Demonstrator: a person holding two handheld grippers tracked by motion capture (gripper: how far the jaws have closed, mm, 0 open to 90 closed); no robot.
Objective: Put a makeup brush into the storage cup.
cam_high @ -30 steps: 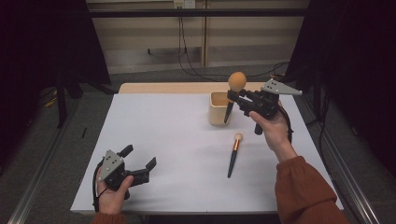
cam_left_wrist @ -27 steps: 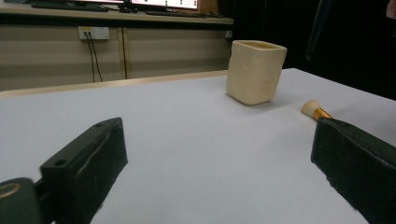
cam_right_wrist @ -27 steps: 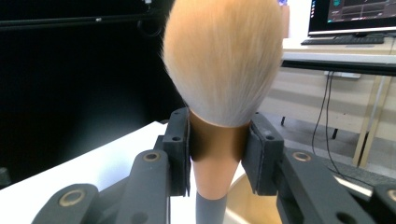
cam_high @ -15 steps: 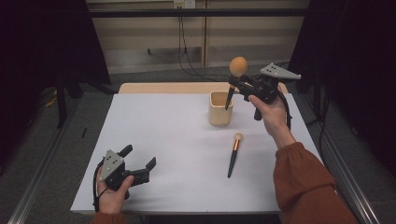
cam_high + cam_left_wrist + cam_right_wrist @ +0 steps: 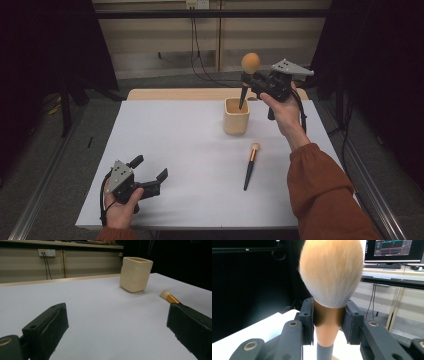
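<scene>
White table [image 5: 180, 150] under dim light. Since a second ago my right gripper [image 5: 251, 86] has lifted the big powder brush [image 5: 249, 65] higher; left gripper [image 5: 150, 175] hasn't moved. Near: left rests on the table, jaws wide apart, empty. Small brush [image 5: 249, 165] lies flat ahead-right of it, cream cup [image 5: 236, 116] beyond. Far: right jaws clamp the big brush's ferrule, head up, handle tip over the cup.
</scene>
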